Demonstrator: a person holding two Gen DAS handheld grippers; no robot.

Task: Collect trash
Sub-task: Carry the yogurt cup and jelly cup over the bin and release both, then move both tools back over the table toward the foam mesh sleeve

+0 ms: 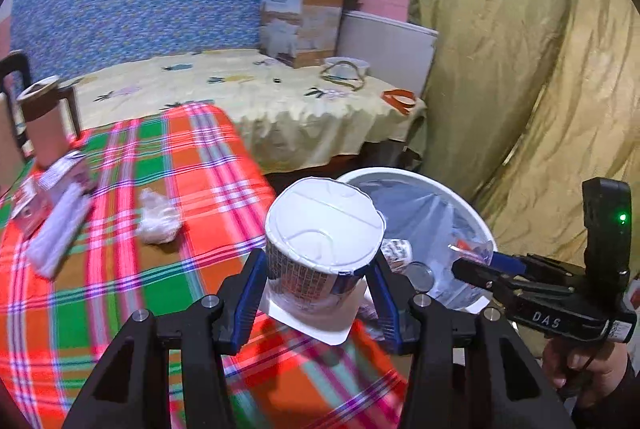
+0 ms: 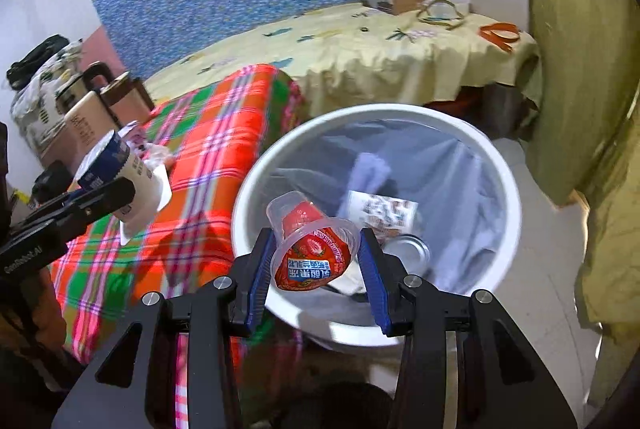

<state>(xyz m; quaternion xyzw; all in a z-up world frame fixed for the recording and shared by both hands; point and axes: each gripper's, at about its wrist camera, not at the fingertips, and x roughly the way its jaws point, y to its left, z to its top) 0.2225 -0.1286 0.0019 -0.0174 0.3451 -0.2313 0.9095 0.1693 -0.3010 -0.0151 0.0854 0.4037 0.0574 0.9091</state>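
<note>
My left gripper [image 1: 318, 287] is shut on a white yogurt cup [image 1: 322, 233] turned bottom-up, held over the plaid table's edge beside the white trash bin [image 1: 476, 217]. The same cup [image 2: 128, 185] and the left gripper [image 2: 120, 195] show at the left of the right wrist view. My right gripper [image 2: 316, 263] is shut on a clear plastic cup with a red label [image 2: 314, 249], held over the near rim of the bin [image 2: 504, 165]. In the left wrist view the right gripper [image 1: 480, 263] reaches over the bin from the right. A crumpled plastic wrap [image 1: 158, 217] lies on the plaid cloth.
The bin has a grey liner with paper scraps and a metal lid [image 2: 408, 249] inside. Cartons and white straws [image 1: 52, 205] lie at the plaid table's [image 1: 120, 289] left. A yellow-clothed table [image 1: 280, 101] with a box stands behind. An olive curtain [image 1: 520, 69] hangs right.
</note>
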